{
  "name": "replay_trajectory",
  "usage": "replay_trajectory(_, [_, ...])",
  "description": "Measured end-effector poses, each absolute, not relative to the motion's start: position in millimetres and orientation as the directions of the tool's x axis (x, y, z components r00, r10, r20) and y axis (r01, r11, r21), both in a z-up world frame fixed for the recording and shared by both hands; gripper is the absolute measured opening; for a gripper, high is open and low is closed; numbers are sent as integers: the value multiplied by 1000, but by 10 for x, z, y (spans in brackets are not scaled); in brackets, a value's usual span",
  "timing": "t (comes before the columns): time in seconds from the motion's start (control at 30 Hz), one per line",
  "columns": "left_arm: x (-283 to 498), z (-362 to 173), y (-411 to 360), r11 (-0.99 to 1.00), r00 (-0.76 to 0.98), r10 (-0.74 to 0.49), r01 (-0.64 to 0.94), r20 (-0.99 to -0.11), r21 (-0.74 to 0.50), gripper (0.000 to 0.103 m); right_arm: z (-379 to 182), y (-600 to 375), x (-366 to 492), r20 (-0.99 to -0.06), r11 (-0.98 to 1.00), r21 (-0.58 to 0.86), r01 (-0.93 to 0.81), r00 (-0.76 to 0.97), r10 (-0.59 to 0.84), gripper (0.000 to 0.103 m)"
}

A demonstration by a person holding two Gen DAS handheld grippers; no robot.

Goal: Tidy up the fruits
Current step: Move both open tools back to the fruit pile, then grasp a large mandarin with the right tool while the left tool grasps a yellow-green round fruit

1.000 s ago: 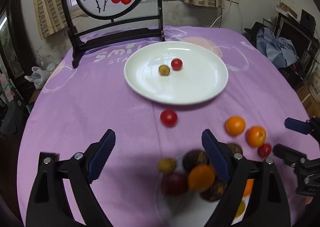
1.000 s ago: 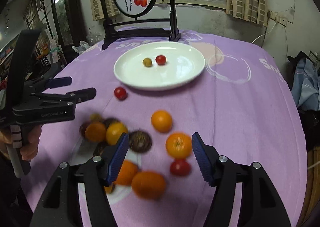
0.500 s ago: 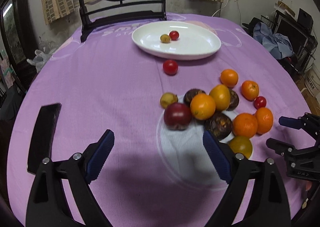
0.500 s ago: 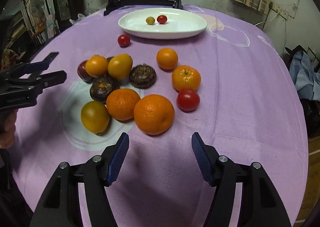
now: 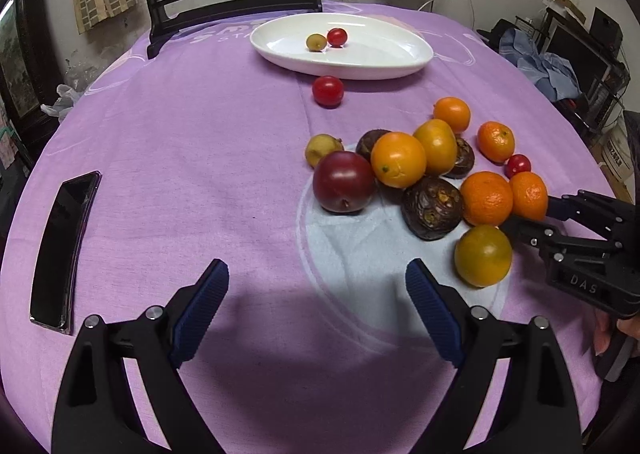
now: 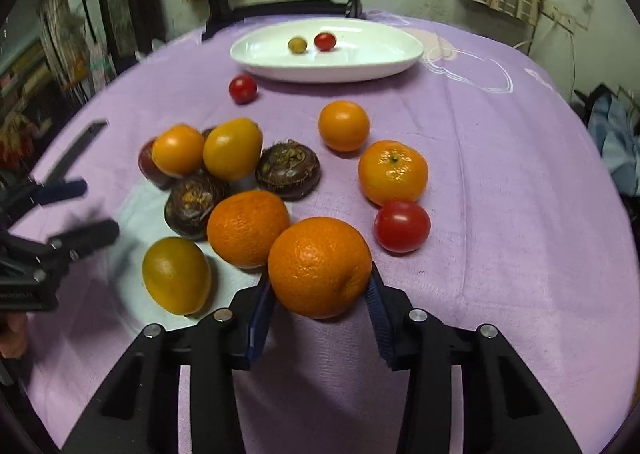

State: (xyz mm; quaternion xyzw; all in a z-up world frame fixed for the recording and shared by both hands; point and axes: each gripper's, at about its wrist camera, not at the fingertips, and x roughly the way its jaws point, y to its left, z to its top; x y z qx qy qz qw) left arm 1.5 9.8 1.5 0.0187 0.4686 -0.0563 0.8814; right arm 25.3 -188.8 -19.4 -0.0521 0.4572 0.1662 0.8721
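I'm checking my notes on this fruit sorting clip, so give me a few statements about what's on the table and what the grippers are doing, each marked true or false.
1. The right gripper is closed on an orange. True.
2. The left gripper holds a plum. False: its jaws are wide open and empty; the plum lies on the tablecloth.
3. The white plate holds two small fruits. True: a red tomato and a yellowish one.
4. The plate holds an orange. False: only those two small fruits are on it.
5. A dark phone lies on the tablecloth, apart from the fruit. True.
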Motion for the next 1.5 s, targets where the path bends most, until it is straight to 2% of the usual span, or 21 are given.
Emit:
replay_trajectory(0.17, [-61, 55, -87, 987, 556, -92, 162, -826, -1, 88, -130, -2104, 231, -773, 939, 160, -304, 553, 311, 44])
replay_trajectory(0.3, [-125, 52, -293, 980, 542, -99, 197, -834, 12, 88, -48, -2198, 175, -732, 940, 163, -299, 603, 319, 44])
replay_trajectory(0.63, [-95, -54, -707, 968, 485, -140, 251, -863, -16, 88, 39, -2228, 76, -700, 936, 149, -320, 634, 328, 44])
replay_trajectory(0.93, [170, -152, -767, 982, 430, -154, 170, -890, -87, 88, 55, -2235, 55, -692, 935, 142, -326, 642, 329, 44])
replay_trajectory(1.0, [163, -157, -781, 985, 450, -123, 164, -885, -53, 76, 44, -2234, 62, -697, 936, 141, -321, 640, 324, 44])
replay_trajectory(1.13, [169, -140, -779, 985, 449, -110, 169, -887, -37, 71, 30, -2225, 76, -703, 939, 133, -318, 637, 315, 45])
replay_trajectory(1.2, [171, -109, -808, 980, 439, -134, 195, -888, -51, 54, 35, -2223, 72, -699, 939, 130, -318, 642, 314, 45])
replay_trajectory(1.27, [155, -91, -833, 974, 429, -153, 220, -890, -61, 42, 45, -2227, 71, -691, 938, 135, -321, 648, 321, 45])
replay_trajectory(1.5, [96, -81, -662, 972, 419, -183, 212, -890, -100, 41, 8, -2218, 101, -700, 940, 133, -315, 641, 314, 45])
